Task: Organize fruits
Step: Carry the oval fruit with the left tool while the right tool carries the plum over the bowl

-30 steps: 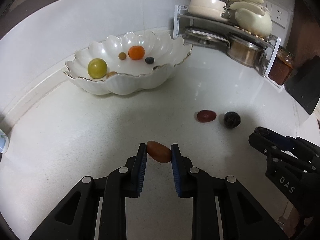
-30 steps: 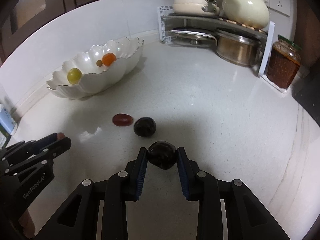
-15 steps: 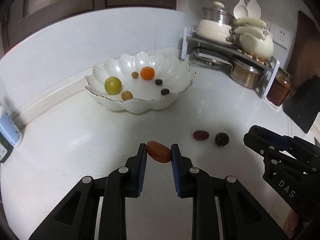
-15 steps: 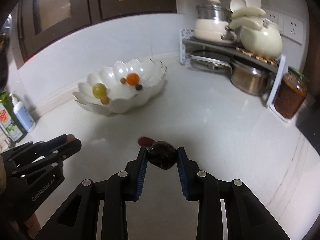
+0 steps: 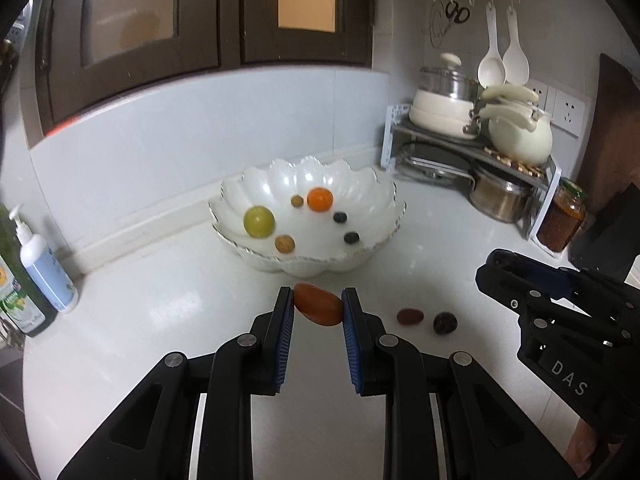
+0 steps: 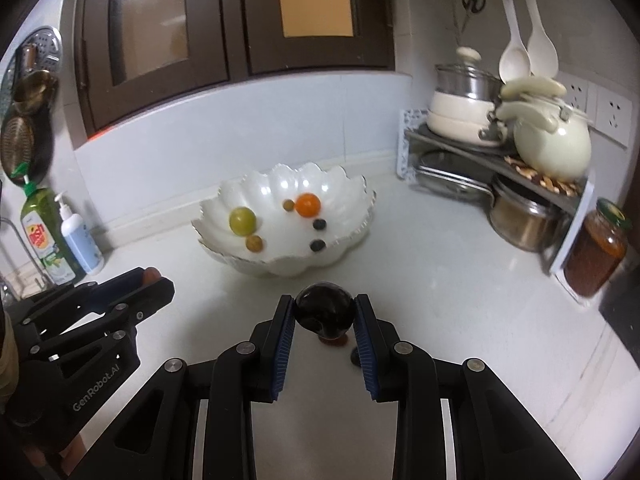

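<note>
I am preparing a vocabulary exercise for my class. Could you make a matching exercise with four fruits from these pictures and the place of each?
Things:
1. reddish-brown oval fruit
2. glossy black round fruit
3. bright orange round fruit
4. small dark red fruit

Places:
A. in the white scalloped bowl
B. on the white counter
C. in the right gripper
D. in the left gripper

Pairs: 1-D, 2-C, 3-A, 4-B
</note>
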Motion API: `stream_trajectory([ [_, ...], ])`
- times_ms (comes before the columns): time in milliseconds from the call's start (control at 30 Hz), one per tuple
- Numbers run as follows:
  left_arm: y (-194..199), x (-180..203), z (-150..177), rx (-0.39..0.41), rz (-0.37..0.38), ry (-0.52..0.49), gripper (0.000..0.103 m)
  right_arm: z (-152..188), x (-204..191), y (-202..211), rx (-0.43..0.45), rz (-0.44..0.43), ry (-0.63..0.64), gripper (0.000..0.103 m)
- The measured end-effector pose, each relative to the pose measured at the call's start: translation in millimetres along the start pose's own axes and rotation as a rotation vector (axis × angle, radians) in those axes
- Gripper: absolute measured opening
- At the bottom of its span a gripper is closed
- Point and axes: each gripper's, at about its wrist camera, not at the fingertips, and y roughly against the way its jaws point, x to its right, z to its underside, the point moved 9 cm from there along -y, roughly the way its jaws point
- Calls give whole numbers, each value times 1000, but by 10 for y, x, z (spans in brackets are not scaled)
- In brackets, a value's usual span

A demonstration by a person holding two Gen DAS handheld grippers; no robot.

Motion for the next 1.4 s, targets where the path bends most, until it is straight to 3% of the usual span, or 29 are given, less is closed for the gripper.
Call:
stream_trajectory([
  [400, 74, -138, -317, 65, -16, 0, 25, -368, -112, 13, 70, -3, 48, 31],
  [900, -129, -249, -754, 96, -53, -45, 25, -796, -132, -258, 85, -5, 58, 31],
  [1400, -562, -348, -1099, 26, -34, -36, 25, -1164, -44, -722, 23, -20, 67, 31],
])
